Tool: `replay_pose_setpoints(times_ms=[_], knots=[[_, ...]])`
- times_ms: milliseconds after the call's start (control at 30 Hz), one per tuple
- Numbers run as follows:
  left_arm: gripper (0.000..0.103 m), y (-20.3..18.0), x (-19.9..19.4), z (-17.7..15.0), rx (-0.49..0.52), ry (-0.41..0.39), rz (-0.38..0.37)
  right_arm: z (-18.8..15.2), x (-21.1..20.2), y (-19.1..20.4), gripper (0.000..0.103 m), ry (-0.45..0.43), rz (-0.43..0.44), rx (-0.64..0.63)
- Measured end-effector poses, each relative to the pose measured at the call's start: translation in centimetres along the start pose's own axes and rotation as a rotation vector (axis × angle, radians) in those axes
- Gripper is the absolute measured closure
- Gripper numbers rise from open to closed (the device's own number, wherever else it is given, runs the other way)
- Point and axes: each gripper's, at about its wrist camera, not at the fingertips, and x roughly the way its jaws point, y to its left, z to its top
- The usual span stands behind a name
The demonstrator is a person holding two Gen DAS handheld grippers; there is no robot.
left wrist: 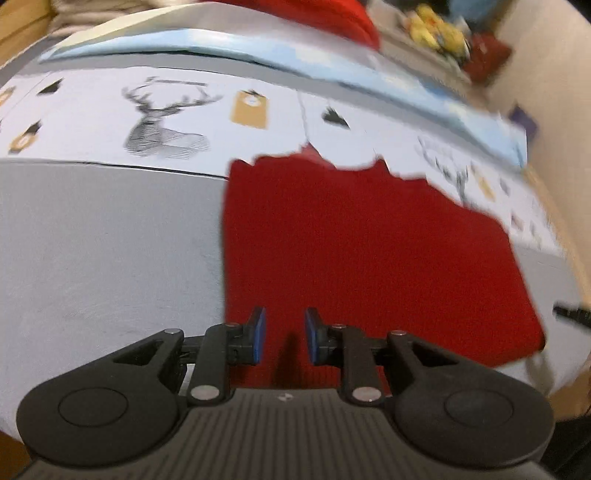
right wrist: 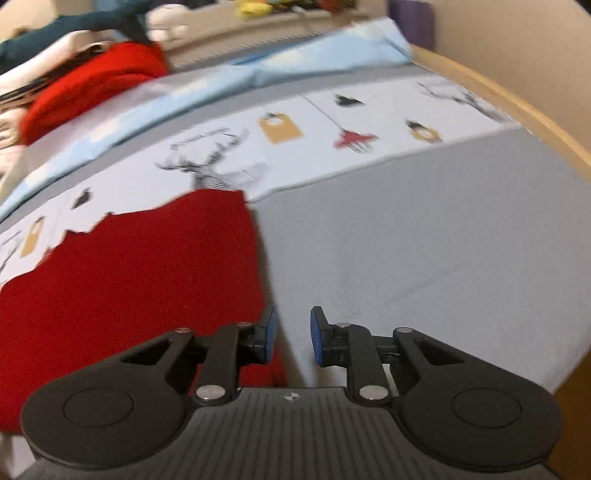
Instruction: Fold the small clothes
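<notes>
A red knitted garment (left wrist: 369, 251) lies flat on the grey bed sheet (left wrist: 110, 240), its far edge reaching onto a white band printed with deer (left wrist: 159, 125). My left gripper (left wrist: 284, 334) hovers over the garment's near left part. Its blue pads (left wrist: 258, 338) stand a little apart with only the flat cloth showing below the gap. In the right wrist view the same garment (right wrist: 129, 277) fills the left side. My right gripper (right wrist: 293, 334) hangs over its right edge, where red cloth meets grey sheet (right wrist: 424, 240). Its pads are also apart and hold nothing.
A light blue blanket (left wrist: 221, 44) lies folded behind the printed band. A bright red cloth pile (right wrist: 92, 81) and other laundry sit at the back. Yellow toys (left wrist: 436, 29) rest on a far shelf. A wooden bed frame (right wrist: 517, 107) borders the right side by a beige wall.
</notes>
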Motion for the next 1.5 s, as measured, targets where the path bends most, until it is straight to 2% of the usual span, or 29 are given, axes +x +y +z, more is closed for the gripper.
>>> replay_pose_setpoints(times_ms=[100, 200, 233, 333, 467, 600, 700, 967, 1067, 1167, 1200, 1233, 1300, 1500], knots=[[0.079, -1.6, 1.6, -1.0, 0.09, 0.085, 0.049, -0.6, 1.7, 1.3, 0.078, 0.082, 0.042, -0.051], [0.078, -2.1, 3.5, -1.8, 0.137, 0.167, 0.122, -2.4, 4.7, 2.5, 0.072, 0.242, -0.032, -0.141], [0.078, -2.3, 3.7, -1.9, 0.141, 0.169, 0.127, -2.6, 5.1, 2.6, 0.069, 0.253, -0.049, -0.158], [0.078, -2.5, 3.7, -1.9, 0.139, 0.165, 0.128, -2.5, 5.5, 2.7, 0.066, 0.249, -0.041, -0.148], [0.078, -1.8, 4.3, -1.2, 0.121, 0.163, 0.114, -2.0, 4.1, 2.1, 0.066, 0.17, -0.029, -0.133], [0.078, -1.9, 4.0, -1.2, 0.114, 0.158, 0.115, -2.8, 5.1, 1.8, 0.065, 0.245, -0.05, -0.135], [0.078, -2.1, 3.7, -1.2, 0.11, 0.149, 0.119, -2.9, 5.0, 1.9, 0.065, 0.234, -0.054, -0.156], [0.076, -2.2, 2.1, -1.2, 0.082, 0.084, 0.134, -1.7, 2.3, 1.4, 0.065, 0.095, -0.059, -0.113], [0.076, -1.8, 0.7, -1.1, 0.023, 0.039, 0.126, -1.3, 1.1, 1.1, 0.065, 0.039, -0.06, -0.098], [0.076, -1.0, -0.6, -1.3, -0.12, 0.021, 0.067, -0.9, -0.1, 0.7, 0.065, -0.015, -0.046, -0.067], [0.074, -0.8, -1.0, -1.6, -0.169, 0.012, 0.052, -0.7, -0.4, 0.5, 0.065, -0.029, -0.04, -0.053], [0.066, -0.7, -1.3, -2.2, -0.224, 0.005, 0.034, -0.5, -0.7, 0.3, 0.065, -0.042, -0.034, -0.036], [0.055, -0.6, -1.2, -3.2, -0.307, 0.013, 0.014, -0.3, -1.0, -0.3, 0.065, -0.059, -0.024, 0.01], [0.054, 0.0, 1.3, -6.4, -0.561, 0.067, 0.04, 0.1, -2.0, -2.2, 0.065, -0.104, 0.0, 0.076]])
